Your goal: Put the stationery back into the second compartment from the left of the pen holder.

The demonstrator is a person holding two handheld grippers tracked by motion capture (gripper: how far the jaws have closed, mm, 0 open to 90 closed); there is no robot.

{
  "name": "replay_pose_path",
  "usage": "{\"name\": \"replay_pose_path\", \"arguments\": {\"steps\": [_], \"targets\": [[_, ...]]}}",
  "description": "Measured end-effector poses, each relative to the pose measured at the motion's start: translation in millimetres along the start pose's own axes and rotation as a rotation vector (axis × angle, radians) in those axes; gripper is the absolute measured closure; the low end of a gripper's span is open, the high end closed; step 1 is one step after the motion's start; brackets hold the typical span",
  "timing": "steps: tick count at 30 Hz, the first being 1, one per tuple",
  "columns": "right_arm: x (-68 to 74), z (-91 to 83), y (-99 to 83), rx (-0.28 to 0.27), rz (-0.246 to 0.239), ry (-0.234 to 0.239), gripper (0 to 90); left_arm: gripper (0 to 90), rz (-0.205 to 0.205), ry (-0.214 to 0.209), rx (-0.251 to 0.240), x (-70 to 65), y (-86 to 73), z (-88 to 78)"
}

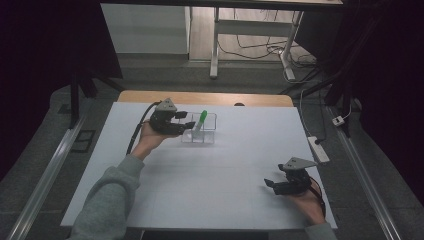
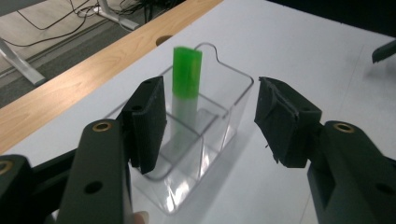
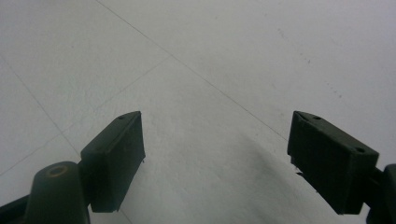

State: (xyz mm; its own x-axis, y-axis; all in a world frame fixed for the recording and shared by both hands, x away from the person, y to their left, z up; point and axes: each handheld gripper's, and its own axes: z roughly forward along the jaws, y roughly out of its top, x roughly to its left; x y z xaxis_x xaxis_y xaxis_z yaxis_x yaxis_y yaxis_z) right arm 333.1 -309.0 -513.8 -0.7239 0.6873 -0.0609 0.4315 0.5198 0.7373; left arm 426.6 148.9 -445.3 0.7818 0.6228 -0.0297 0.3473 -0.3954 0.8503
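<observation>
Just before clear organizer (image 2: pixel 219 116): left hand-held gripper (image 2: pixel 210 121), jaws apart, nothing held; green-capped marker (image 2: pixel 187 88) leans upright beyond. Right hand-held gripper (image 3: pixel 215 158) well apart, released.

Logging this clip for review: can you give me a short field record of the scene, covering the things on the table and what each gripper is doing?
surface: white table
container: clear divided box, upright
contents: green-capped marker, leaning in a rear compartment
left gripper: open, jaws either side of the box's near end, not pressing it
right gripper: open, nothing between jaws, near the table's right front corner
</observation>
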Motion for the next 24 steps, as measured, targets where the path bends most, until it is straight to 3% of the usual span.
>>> {"name": "replay_pose_path", "arguments": {"steps": [13, 24], "targets": [[0.8, -0.4, -1.0, 0.002, 0.0, -0.004, 18.9, 38.9, -0.002, -0.012, 0.048, -19.8, -32.2, -24.2], [0.7, -1.8, -0.8, -0.01, 0.002, -0.003, 18.9, 34.8, -0.013, 0.027, 0.076, -41.9, -64.5, -49.4]]}}
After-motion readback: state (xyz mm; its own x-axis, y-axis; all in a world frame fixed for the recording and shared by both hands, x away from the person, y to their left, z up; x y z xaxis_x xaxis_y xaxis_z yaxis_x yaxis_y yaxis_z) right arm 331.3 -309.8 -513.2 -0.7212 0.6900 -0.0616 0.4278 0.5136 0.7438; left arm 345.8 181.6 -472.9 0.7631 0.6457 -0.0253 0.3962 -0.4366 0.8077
